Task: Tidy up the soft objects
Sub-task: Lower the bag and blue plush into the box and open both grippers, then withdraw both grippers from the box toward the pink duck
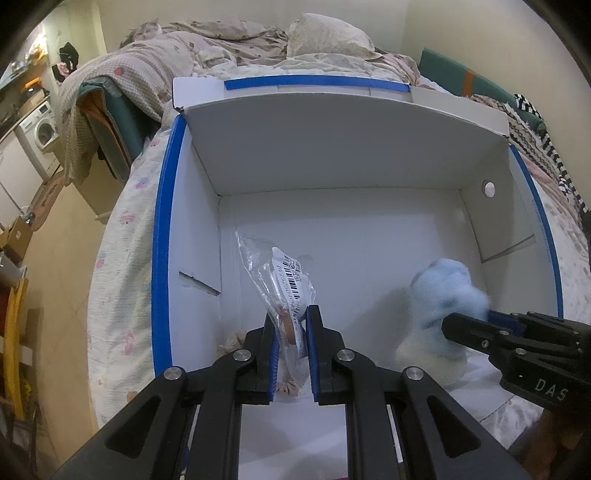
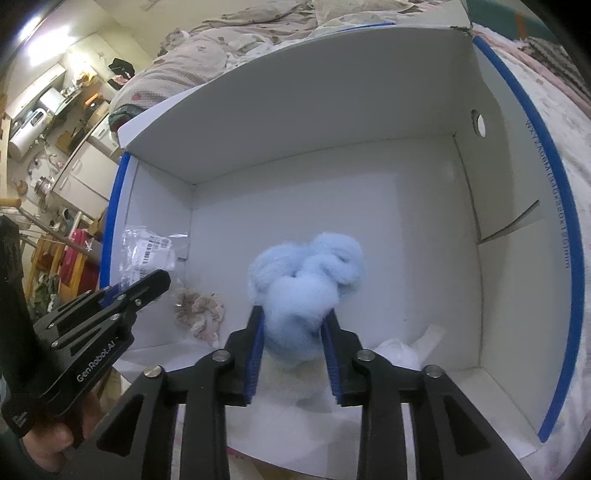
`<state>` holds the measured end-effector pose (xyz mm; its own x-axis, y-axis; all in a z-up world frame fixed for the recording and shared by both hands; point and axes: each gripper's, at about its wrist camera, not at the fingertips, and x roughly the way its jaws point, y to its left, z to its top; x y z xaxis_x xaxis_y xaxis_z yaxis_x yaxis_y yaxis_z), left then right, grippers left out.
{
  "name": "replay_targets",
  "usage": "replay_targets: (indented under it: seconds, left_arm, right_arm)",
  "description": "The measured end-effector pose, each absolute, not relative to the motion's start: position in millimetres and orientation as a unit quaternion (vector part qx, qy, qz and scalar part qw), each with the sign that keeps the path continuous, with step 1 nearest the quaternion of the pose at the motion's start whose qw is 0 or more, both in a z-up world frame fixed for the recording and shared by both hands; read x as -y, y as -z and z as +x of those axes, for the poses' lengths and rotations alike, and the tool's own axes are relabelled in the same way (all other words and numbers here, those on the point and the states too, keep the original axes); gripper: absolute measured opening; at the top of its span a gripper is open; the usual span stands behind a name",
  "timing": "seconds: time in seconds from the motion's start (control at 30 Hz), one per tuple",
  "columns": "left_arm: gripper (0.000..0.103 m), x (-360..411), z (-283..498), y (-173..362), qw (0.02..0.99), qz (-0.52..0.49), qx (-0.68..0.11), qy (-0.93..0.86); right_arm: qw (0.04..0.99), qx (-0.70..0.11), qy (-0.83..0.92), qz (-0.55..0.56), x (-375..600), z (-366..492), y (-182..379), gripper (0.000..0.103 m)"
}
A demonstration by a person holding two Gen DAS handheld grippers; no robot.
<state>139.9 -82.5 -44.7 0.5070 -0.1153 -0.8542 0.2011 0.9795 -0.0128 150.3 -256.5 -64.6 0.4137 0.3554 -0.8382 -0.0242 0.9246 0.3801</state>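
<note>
A white cardboard box with blue edges (image 1: 162,236) (image 2: 554,206) lies open on a bed. My left gripper (image 1: 289,317) is shut on a clear plastic bag with a barcode label (image 1: 284,280) and holds it over the box's left side; the bag also shows in the right wrist view (image 2: 147,251). My right gripper (image 2: 293,317) is shut on a fluffy light blue soft object (image 2: 306,280) over the box's right side; it also shows in the left wrist view (image 1: 447,291). A beige scrunchie (image 2: 201,310) lies on the box floor.
A white crumpled soft item (image 2: 399,350) lies at the box's near right corner. Rumpled bedding and a pillow (image 1: 325,33) lie behind the box. A washing machine (image 1: 40,129) and shelves stand far left.
</note>
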Motion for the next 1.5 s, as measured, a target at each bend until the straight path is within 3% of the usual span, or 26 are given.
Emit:
replay_targets:
  seconds: [0.03, 0.07, 0.1, 0.2, 0.23, 0.33, 0.37, 0.43, 1.5]
  left_arm:
    - [0.013, 82.0, 140.0, 44.9, 0.867, 0.043, -0.489, 0.091]
    - [0.013, 81.5, 140.4, 45.4, 0.866, 0.042, -0.491, 0.091]
    - [0.013, 80.6, 141.1, 45.7, 0.865, 0.041, -0.492, 0.09]
    - [0.014, 78.6, 142.2, 45.5, 0.864, 0.038, -0.494, 0.085]
    - [0.017, 78.1, 142.2, 44.9, 0.864, 0.037, -0.494, 0.084]
    - [0.041, 77.5, 139.1, 41.9, 0.869, 0.041, -0.487, 0.082]
    - [0.054, 77.6, 137.2, 39.4, 0.872, 0.045, -0.481, 0.078]
    - [0.06, 77.9, 134.4, 34.9, 0.879, 0.048, -0.469, 0.076]
    - [0.061, 56.3, 94.2, 4.4, 0.896, 0.053, -0.438, 0.051]
  right_arm:
    - [0.828, -0.528, -0.113, 0.154, 256.1, 150.0, 63.8, 0.042]
    - [0.829, -0.526, -0.113, 0.153, 255.5, 149.8, 62.2, 0.058]
    - [0.831, -0.522, -0.115, 0.157, 255.7, 149.3, 60.8, 0.065]
    - [0.833, -0.516, -0.114, 0.161, 256.6, 148.8, 57.1, 0.068]
    - [0.834, -0.516, -0.109, 0.158, 256.6, 148.8, 56.8, 0.074]
    - [0.837, -0.515, -0.097, 0.159, 258.0, 147.6, 55.7, 0.083]
    - [0.838, -0.514, -0.093, 0.157, 258.1, 147.5, 55.1, 0.091]
    - [0.843, -0.506, -0.087, 0.159, 259.2, 147.2, 52.8, 0.103]
    - [0.874, -0.457, -0.108, 0.127, 258.6, 103.0, 28.9, 0.103]
